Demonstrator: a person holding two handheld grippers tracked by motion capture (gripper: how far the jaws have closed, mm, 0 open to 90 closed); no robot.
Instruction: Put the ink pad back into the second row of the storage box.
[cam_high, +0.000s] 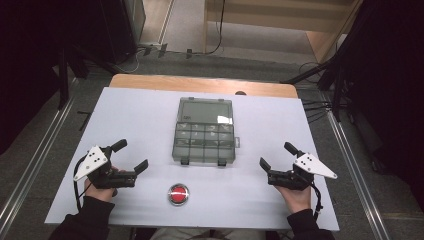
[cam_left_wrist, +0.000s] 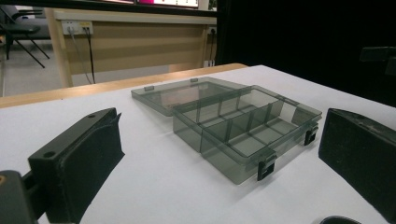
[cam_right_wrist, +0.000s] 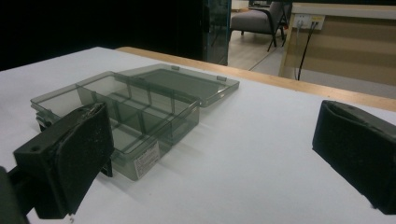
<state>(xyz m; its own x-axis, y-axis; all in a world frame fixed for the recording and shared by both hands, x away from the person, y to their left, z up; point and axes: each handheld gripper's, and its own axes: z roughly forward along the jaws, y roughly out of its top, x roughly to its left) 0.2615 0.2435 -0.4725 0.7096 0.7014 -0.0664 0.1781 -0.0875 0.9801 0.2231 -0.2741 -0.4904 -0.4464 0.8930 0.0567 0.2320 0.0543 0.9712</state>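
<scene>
Red button (cam_high: 178, 194) sits before open box (cam_high: 204, 132)

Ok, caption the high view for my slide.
Open compartment box and red button between two open hand-held grippers.

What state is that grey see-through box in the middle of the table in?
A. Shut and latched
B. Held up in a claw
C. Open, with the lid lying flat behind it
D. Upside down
C: the compartment box sits on the white table with its lid folded back flat on the far side, and its divided cells look empty in both gripper views.
</scene>
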